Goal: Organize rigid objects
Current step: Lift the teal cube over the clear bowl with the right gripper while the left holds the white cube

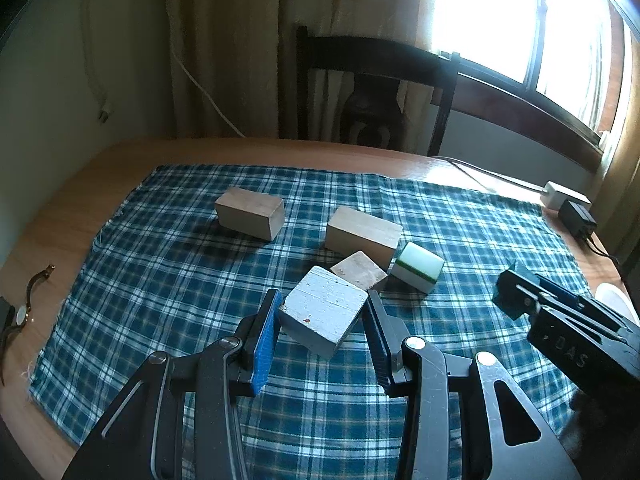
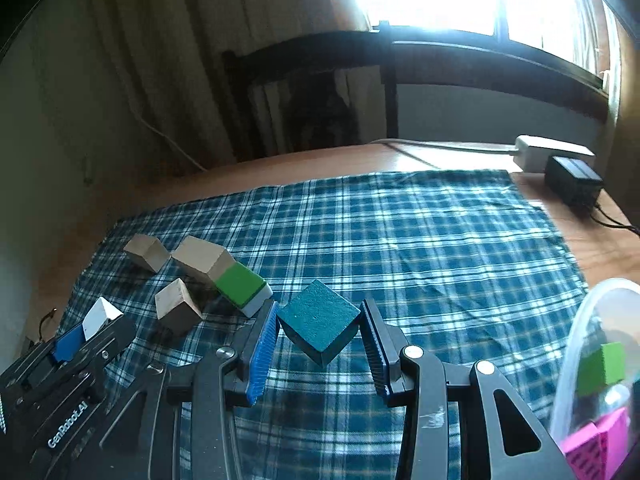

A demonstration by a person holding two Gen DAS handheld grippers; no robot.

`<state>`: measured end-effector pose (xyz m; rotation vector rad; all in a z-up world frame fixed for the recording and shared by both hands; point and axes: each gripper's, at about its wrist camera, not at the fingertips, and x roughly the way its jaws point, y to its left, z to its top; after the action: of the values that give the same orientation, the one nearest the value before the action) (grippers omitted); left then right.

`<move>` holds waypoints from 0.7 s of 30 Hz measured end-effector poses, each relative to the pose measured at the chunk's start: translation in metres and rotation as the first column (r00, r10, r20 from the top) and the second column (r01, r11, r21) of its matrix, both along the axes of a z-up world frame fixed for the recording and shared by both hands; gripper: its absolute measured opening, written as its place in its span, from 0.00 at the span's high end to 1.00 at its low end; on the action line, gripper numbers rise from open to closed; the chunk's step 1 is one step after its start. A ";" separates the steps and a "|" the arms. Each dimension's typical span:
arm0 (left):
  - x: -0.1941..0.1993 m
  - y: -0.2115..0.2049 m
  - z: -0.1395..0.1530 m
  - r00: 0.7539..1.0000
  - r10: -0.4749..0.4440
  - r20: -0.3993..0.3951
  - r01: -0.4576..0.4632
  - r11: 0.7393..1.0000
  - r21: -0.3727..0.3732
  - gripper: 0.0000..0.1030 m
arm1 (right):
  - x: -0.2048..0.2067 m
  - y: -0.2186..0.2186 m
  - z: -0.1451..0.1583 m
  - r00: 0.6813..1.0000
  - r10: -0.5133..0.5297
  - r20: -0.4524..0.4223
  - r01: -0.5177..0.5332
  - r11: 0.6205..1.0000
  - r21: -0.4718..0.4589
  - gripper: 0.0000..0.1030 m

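My left gripper (image 1: 323,320) is shut on a white painted cube (image 1: 323,312), held corner-on between its blue pads just above the plaid cloth (image 1: 180,264). My right gripper (image 2: 319,328) is shut on a teal cube (image 2: 318,322), also gripped by two opposite sides. On the cloth lie two long wooden blocks (image 1: 250,213) (image 1: 362,236), a small wooden cube (image 1: 360,270) and a green-and-white block (image 1: 418,266). In the right wrist view the same blocks sit at the left (image 2: 146,254) (image 2: 200,258) (image 2: 176,306) (image 2: 242,286), with the left gripper (image 2: 94,326) and its white cube below them.
A clear plastic container (image 2: 576,344) at the right edge holds a green cube (image 2: 602,368) and a pink block (image 2: 596,444). A white adapter (image 2: 540,152) and a black box (image 2: 572,180) with cables lie at the table's far right. A wristwatch (image 1: 22,312) rests left of the cloth. A dark chair (image 1: 376,92) stands behind the table.
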<state>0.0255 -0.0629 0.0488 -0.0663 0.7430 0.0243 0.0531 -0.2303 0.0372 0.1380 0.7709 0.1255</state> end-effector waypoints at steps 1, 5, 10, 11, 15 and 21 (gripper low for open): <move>-0.001 -0.001 0.000 1.000 -0.002 0.001 0.002 1.000 0.002 0.59 | -0.003 -0.002 0.001 1.000 -0.004 0.005 0.004 1.000 -0.001 0.57; -0.002 -0.005 0.000 1.000 -0.013 0.003 0.013 1.000 0.008 0.59 | -0.011 -0.007 0.005 1.000 -0.018 0.015 0.018 1.000 0.013 0.57; -0.003 -0.009 0.000 1.000 -0.029 0.005 0.029 1.000 0.011 0.59 | -0.020 -0.018 0.011 0.998 -0.047 0.030 0.046 0.998 0.033 0.57; -0.003 -0.010 0.000 0.999 -0.032 0.007 0.032 0.999 0.012 0.59 | -0.022 -0.021 0.013 0.998 -0.056 0.036 0.054 0.998 0.039 0.57; -0.005 -0.012 0.002 0.999 -0.048 0.014 0.047 0.999 0.009 0.59 | -0.033 -0.042 0.021 0.994 -0.097 0.057 0.093 0.994 0.064 0.57; -0.011 -0.021 0.004 0.996 -0.082 0.021 0.082 0.997 0.004 0.59 | -0.047 -0.069 0.034 0.981 -0.166 0.100 0.159 0.984 0.075 0.57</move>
<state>0.0147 -0.0836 0.0526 -0.0331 0.7243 -0.0532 0.0064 -0.2995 0.0715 0.2551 0.6466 0.0033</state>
